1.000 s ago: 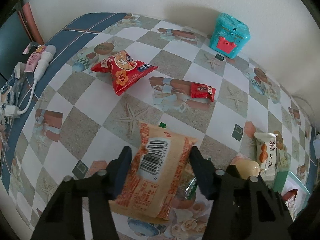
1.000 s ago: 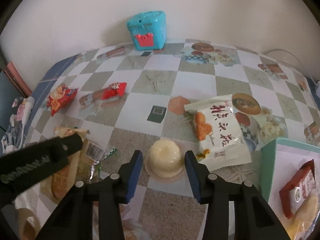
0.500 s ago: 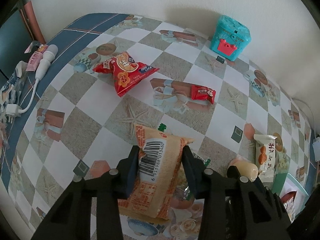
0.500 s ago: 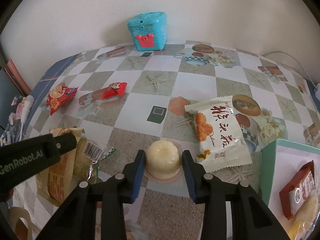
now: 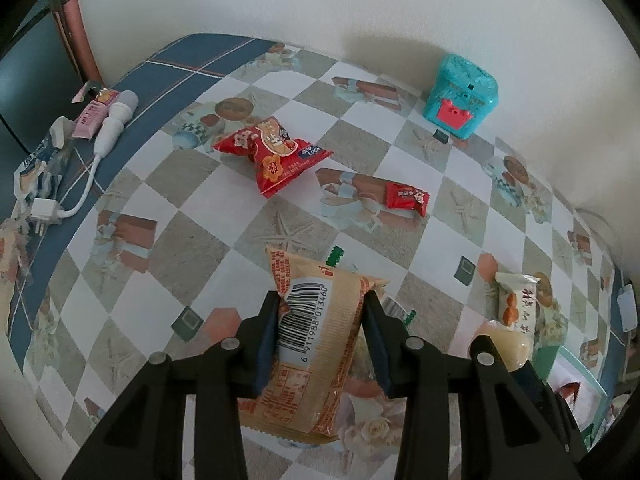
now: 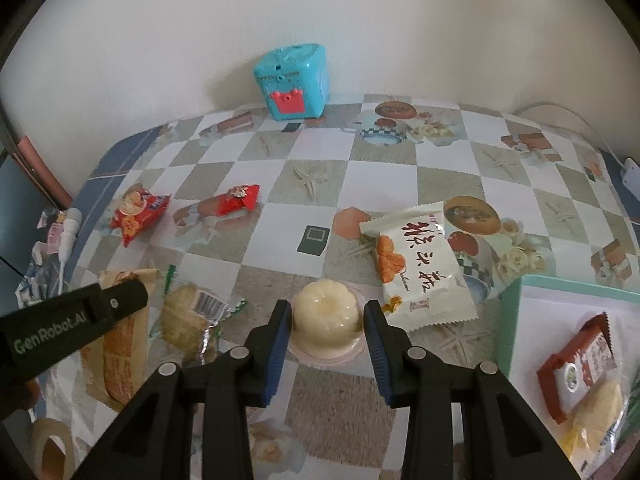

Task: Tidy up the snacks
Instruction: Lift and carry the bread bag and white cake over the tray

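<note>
Both hands are at the pick-up step of sorting the snacks, each with its own item. The left gripper (image 5: 320,336) has its jaws drawn in narrow on an orange snack packet (image 5: 316,344), the pads pressing its two long edges so the wrapper buckles a little by the barcode. Those jaws have just been closing, with the packet between them. The right gripper (image 6: 326,340) is clamped on a pale jelly cup (image 6: 326,316), pads against its round sides; its jaws have likewise just come in around the cup.

The packet's long axis runs along the left gripper's fingers, away from the camera, with its crimped far end pointing toward the two red snack packs (image 5: 276,152) further up the checked tablecloth (image 5: 200,184). Its near end passes under the gripper body. The jelly cup sits dome up, wide rim down, so it has no real long axis; it lies just beside the white cake packet (image 6: 416,268).

In the right wrist view a green tray (image 6: 510,320) at the right edge already holds a couple of wrapped snacks, so it reads as the likely destination. The next move probably calls for lifting both items clear of the cloth and carrying them to it without squeezing harder, since the jelly cup looks soft and the packet is crumpling. A clear-wrapped pastry (image 6: 188,316) lies just beside the orange packet and could get dragged along
</note>
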The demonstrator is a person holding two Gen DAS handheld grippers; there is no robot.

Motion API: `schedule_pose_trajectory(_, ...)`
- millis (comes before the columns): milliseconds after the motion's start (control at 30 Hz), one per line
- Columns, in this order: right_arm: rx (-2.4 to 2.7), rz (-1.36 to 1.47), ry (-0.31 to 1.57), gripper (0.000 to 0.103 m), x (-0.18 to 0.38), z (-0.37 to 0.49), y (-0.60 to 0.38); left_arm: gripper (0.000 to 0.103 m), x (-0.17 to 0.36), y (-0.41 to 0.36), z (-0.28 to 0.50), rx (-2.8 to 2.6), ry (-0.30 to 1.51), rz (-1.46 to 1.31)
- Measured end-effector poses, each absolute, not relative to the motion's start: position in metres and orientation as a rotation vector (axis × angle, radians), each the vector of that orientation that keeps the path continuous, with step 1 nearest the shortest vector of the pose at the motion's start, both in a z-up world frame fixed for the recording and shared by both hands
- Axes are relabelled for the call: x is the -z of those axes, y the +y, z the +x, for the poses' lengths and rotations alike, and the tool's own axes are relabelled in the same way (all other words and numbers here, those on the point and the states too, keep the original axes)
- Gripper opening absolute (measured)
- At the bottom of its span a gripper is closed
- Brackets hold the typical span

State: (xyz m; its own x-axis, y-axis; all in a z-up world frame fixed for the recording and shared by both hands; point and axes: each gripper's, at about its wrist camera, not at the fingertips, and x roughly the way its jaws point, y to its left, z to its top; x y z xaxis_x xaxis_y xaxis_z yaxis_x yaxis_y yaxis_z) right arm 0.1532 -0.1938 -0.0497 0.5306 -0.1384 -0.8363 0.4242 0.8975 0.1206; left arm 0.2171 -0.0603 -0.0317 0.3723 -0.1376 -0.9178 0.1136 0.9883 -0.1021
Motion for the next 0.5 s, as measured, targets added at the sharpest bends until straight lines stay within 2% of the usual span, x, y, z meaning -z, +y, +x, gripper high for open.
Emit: schedule_pose_trajectory(500,0.371,0.387,0.885,0.040,-0.008,0.103,-0.194,0.042,-0.009,-0.042,0.185,0.177,1.120,-0.078)
